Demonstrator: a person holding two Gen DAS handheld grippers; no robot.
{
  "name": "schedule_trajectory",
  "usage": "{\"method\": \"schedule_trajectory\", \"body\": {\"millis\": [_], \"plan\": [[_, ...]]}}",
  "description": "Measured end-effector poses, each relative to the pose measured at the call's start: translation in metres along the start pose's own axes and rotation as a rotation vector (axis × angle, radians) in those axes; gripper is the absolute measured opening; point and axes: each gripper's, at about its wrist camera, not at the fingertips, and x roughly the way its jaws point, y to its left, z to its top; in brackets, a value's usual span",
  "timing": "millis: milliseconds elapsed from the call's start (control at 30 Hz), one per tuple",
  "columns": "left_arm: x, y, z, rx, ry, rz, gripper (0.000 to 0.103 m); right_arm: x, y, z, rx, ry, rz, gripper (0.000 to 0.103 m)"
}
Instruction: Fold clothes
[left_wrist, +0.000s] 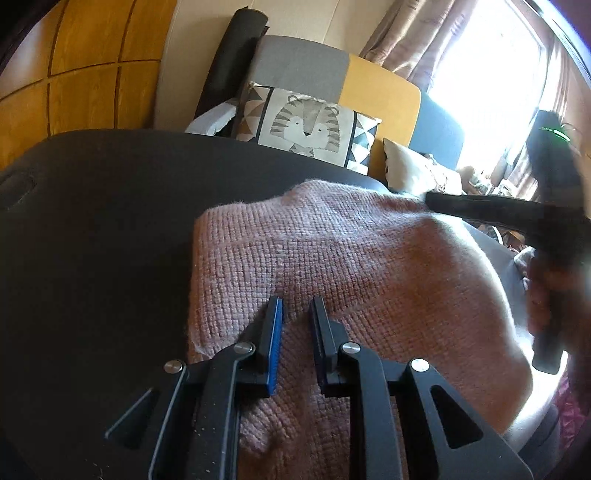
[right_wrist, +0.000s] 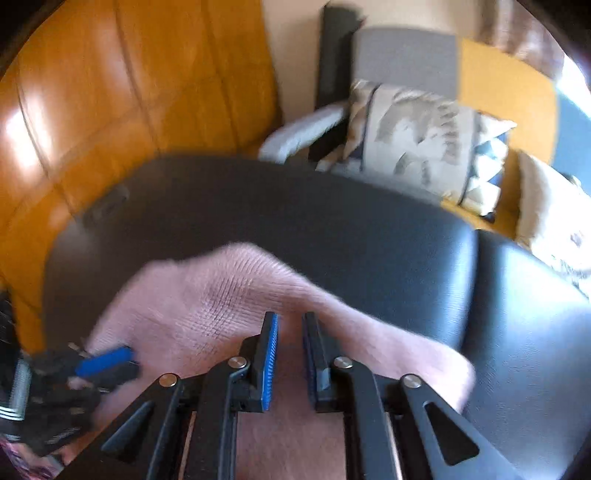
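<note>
Nearest in the left wrist view, the left gripper (left_wrist: 297, 306) is held low over a pink knitted sweater (left_wrist: 351, 266). Its jaws stand a narrow gap apart, and knit shows in the gap between the blue pads; whether any fold is pinched there cannot be told. The sweater is spread on a dark padded surface (left_wrist: 92, 221), lying toward its right part, with its far edge near the surface's back rim.

At the right edge of that view, the right gripper (left_wrist: 432, 199) is seen as a dark blurred shape reaching over the sweater's far right corner, with a hand (left_wrist: 546, 291) blurred below it.

In the right wrist view, which is motion-blurred, the right gripper's own jaws are also narrowly parted, with pink fabric visible between and under them; a firm grasp cannot be confirmed. The left gripper is seen at the lower left, resting at the sweater's edge.

Beyond the padded surface, a cushion printed with a tiger face (left_wrist: 306, 125) is propped against a grey and yellow sofa back (left_wrist: 376, 81). A pale cushion (left_wrist: 410, 162) lies beside it. Orange wooden panelling (left_wrist: 81, 74) fills the left background, and a curtained bright window (left_wrist: 491, 66) the right.
</note>
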Motion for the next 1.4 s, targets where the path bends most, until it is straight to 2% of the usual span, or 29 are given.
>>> {"method": "schedule_trajectory", "body": {"millis": [33, 133, 267, 333, 400, 567, 733, 833, 967, 1067, 1167, 1233, 1300, 1400], "plan": [[-0.006, -0.003, 0.001, 0.005, -0.018, -0.004, 0.018, -0.020, -0.004, -0.006, 0.030, -0.047, 0.021, 0.015], [-0.020, -0.017, 0.006, 0.039, -0.059, -0.004, 0.018, -0.050, -0.014, -0.030, 0.062, -0.062, -0.005, 0.015], [-0.009, -0.029, 0.009, 0.081, -0.023, 0.013, 0.019, -0.059, -0.013, -0.058, 0.093, -0.049, -0.015, 0.015], [0.004, -0.032, 0.006, 0.100, 0.030, 0.063, 0.019, -0.062, -0.009, -0.069, 0.120, -0.062, 0.012, 0.015], [0.017, -0.029, 0.001, 0.104, 0.074, 0.086, 0.019, -0.056, -0.003, -0.069, 0.091, -0.066, -0.006, 0.015], [0.023, -0.032, -0.002, 0.120, 0.074, 0.121, 0.019, -0.034, -0.011, -0.077, 0.059, -0.063, -0.092, 0.015], [0.024, -0.041, -0.006, 0.131, 0.076, 0.178, 0.019, -0.046, -0.023, -0.081, 0.189, -0.075, -0.021, 0.016], [0.022, -0.041, -0.009, 0.127, 0.071, 0.185, 0.019, -0.069, -0.014, -0.080, 0.220, -0.089, -0.020, 0.019], [0.022, -0.040, -0.011, 0.122, 0.074, 0.184, 0.019, -0.087, 0.014, -0.091, 0.108, -0.080, 0.017, 0.018], [0.021, -0.039, -0.012, 0.124, 0.073, 0.184, 0.019, -0.087, 0.031, -0.107, 0.016, -0.054, 0.007, 0.018], [0.020, -0.039, -0.012, 0.128, 0.078, 0.180, 0.019, -0.066, 0.033, -0.125, -0.049, 0.020, -0.081, 0.019], [0.017, -0.039, -0.012, 0.124, 0.083, 0.172, 0.019, -0.058, 0.020, -0.138, 0.003, -0.018, -0.049, 0.019], [0.013, -0.038, -0.011, 0.113, 0.090, 0.165, 0.019, -0.059, 0.004, -0.145, 0.107, -0.047, 0.010, 0.019], [0.009, -0.039, -0.010, 0.101, 0.100, 0.174, 0.019, -0.061, -0.003, -0.145, 0.133, -0.042, 0.038, 0.018]]}}
